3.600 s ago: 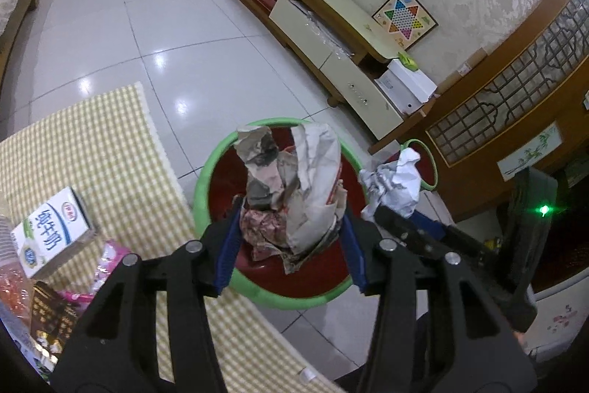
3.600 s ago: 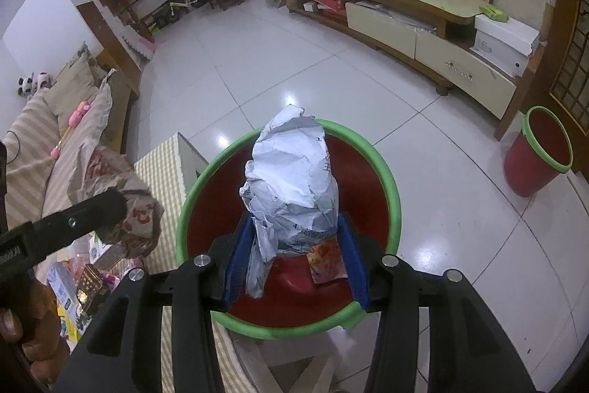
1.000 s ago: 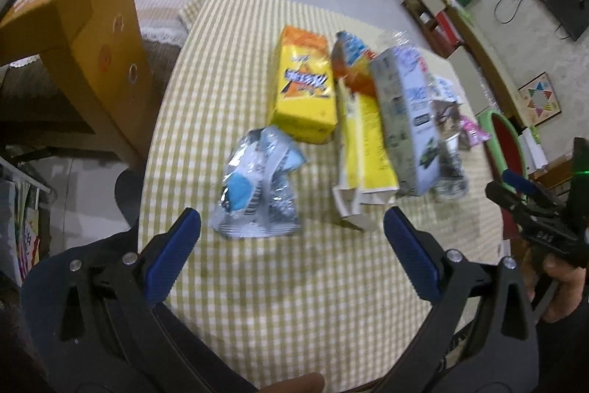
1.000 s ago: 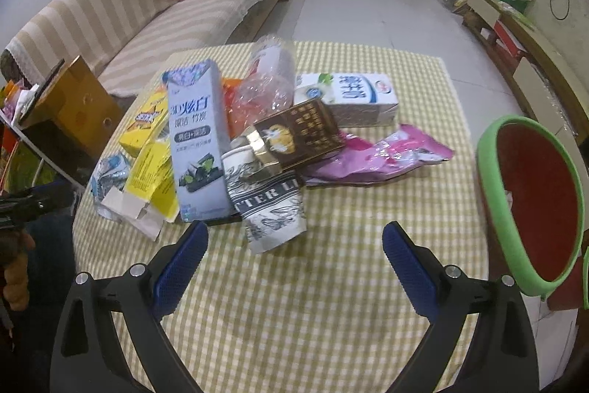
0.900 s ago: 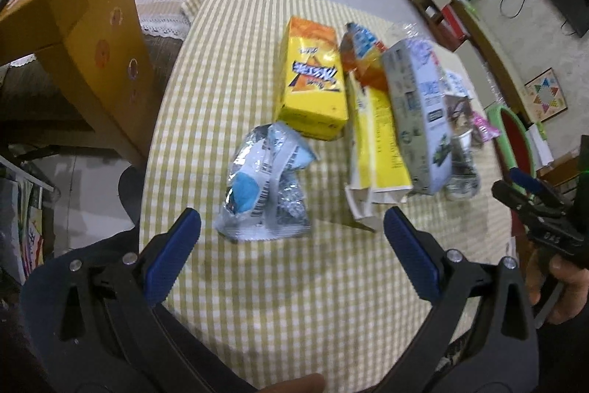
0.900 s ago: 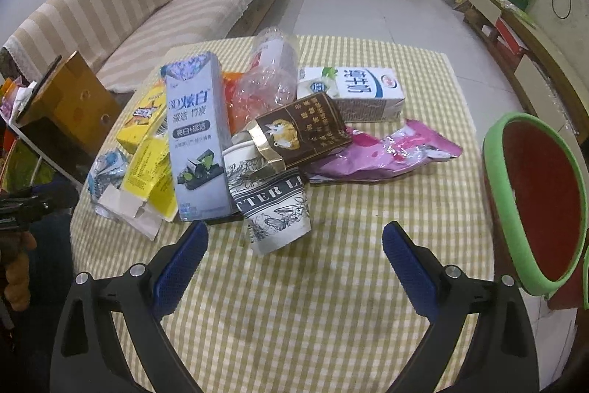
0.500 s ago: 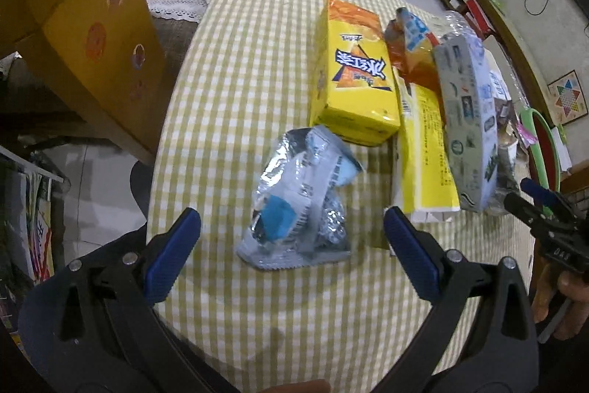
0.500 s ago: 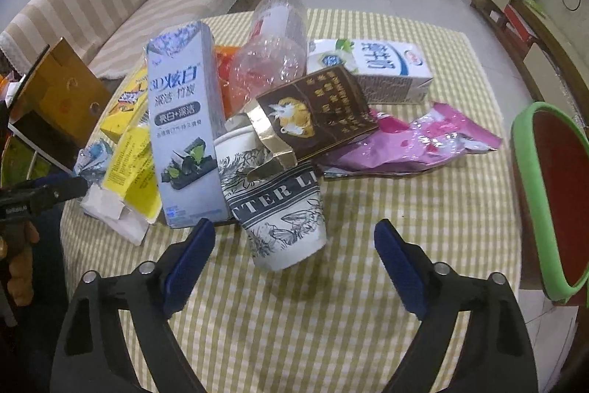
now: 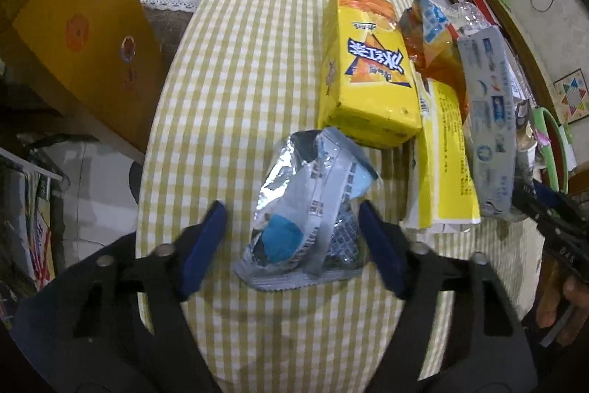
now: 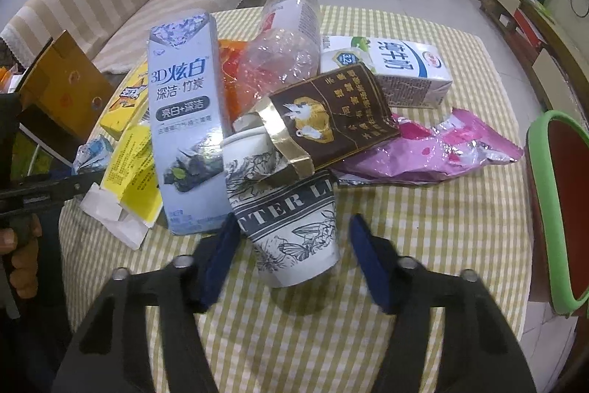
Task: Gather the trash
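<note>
Both grippers are down over the litter at once. The left gripper (image 9: 292, 238) straddles a crumpled silver-and-blue wrapper (image 9: 307, 212) lying on the checked tabletop (image 9: 239, 61); its jaws are closing around it, about half gaped, the right pad looks to be touching the foil or nearly so while the left pad stands clear, so no grip yet. The right gripper (image 10: 292, 249) brackets the base of a tipped paper cup (image 10: 291, 212) with black-and-white print; those jaws are closing too, with small gaps showing on either side of the cup.

Plenty is left. Still on the cloth sit a yellow snack box (image 9: 368, 76), a flattened yellow carton (image 9: 441, 150), an orange bag (image 9: 430, 39), a grey toothpaste box (image 10: 186, 109), a crushed clear bottle (image 10: 283, 43), a brown-and-gold pack (image 10: 331, 120) resting on the cup, a white milk carton (image 10: 401, 69) and a pink foil bag (image 10: 441, 150). The red bin with the green rim (image 10: 548, 209) waits just past the table's edge; its inside is barely visible from here, so what it holds cannot be told.

By the look of it, the collecting is in full swing with most of the pile to go: two pieces about to be pinched, neither lifted, and roughly eight more waiting.
</note>
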